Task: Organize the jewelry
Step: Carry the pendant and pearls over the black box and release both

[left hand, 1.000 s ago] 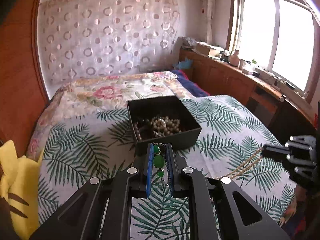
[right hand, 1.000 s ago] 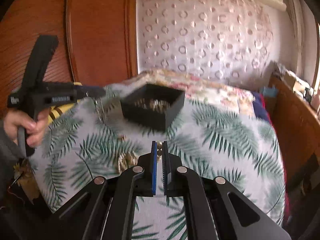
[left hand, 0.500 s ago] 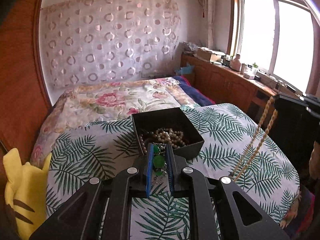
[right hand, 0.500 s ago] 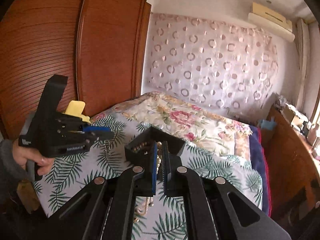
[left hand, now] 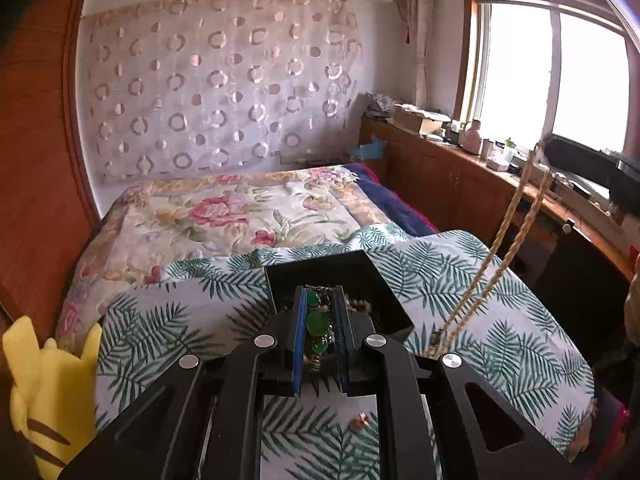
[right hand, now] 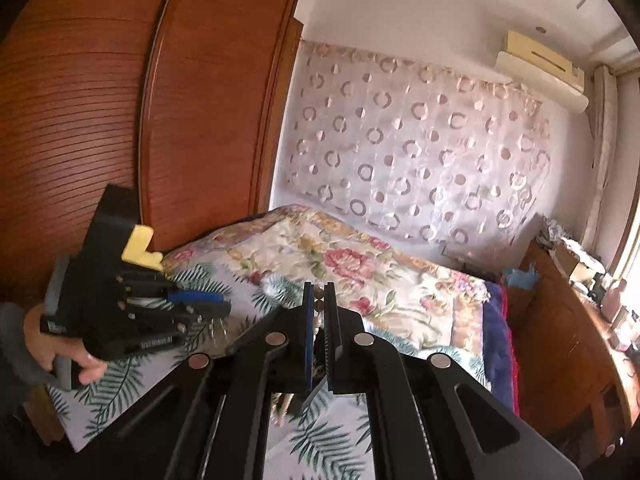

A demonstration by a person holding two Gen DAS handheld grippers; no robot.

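Green-stone bracelet clamped in left tool over black box; bead necklace pinched by right tool.

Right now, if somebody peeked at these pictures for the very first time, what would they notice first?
Probably the green-stone bracelet pinched in the left gripper, just in front of the black jewelry box on the palm-leaf cloth. Next, the long golden bead necklace dangling from the right gripper at the right, its end near the cloth. Then the yellow plush toy peeking in at the lower left.
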